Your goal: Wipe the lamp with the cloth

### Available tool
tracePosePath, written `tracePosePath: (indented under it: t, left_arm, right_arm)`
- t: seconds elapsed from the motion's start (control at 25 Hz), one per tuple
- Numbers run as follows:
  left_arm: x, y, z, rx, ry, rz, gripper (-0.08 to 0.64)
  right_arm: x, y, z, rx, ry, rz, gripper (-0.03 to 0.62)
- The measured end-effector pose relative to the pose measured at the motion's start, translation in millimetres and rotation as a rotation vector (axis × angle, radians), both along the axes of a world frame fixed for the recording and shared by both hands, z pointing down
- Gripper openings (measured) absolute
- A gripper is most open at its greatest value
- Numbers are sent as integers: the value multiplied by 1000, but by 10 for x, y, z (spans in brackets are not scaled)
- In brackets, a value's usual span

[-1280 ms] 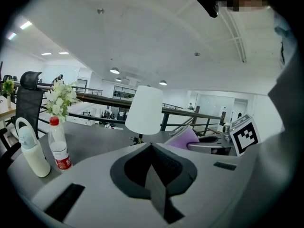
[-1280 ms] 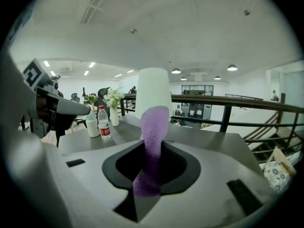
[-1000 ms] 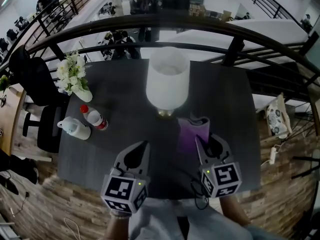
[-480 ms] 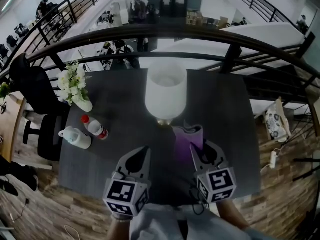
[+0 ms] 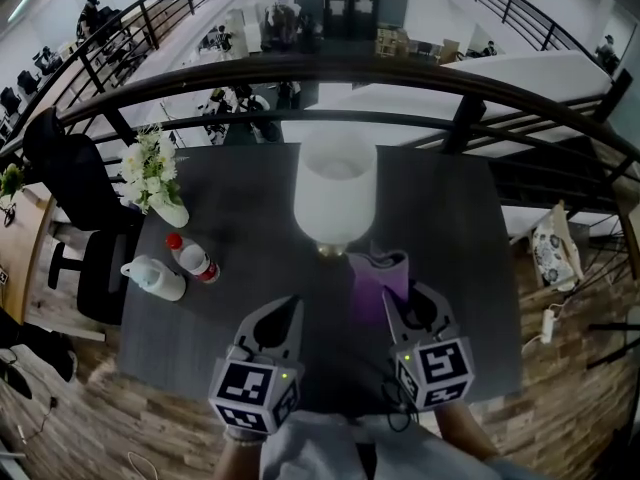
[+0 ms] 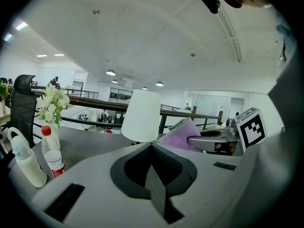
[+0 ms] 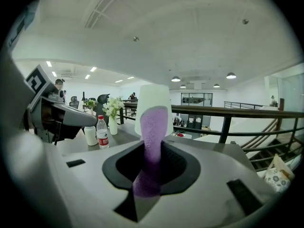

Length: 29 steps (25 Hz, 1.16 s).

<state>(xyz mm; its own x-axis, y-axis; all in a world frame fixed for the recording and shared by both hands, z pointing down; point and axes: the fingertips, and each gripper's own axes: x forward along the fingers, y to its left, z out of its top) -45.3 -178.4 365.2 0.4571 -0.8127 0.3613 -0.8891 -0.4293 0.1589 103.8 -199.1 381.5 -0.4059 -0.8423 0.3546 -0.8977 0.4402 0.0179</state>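
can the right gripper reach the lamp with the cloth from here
Probably yes. The right gripper is shut on the cloth, close in front of the lamp. Nothing stands between them, and the bottles sit off to the left.

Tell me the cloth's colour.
The cloth is purple, clearest in the right gripper view.

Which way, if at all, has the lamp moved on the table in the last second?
No. The lamp keeps its spacing from the red-capped bottle and the flower vase to its left; all slide down the head view together, so the camera moved.
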Motion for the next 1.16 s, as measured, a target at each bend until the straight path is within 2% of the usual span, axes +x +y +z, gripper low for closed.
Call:
tracePosePath:
  t: [0.64, 1.16]
  left_arm:
    - [52, 19, -84, 18, -5, -4, 9]
    - [63, 39, -120, 20, -4, -8, 9]
  right_arm:
    - [-18, 24, -84, 10, -21, -20, 91]
    - [-33, 54, -48, -16, -22, -29, 91]
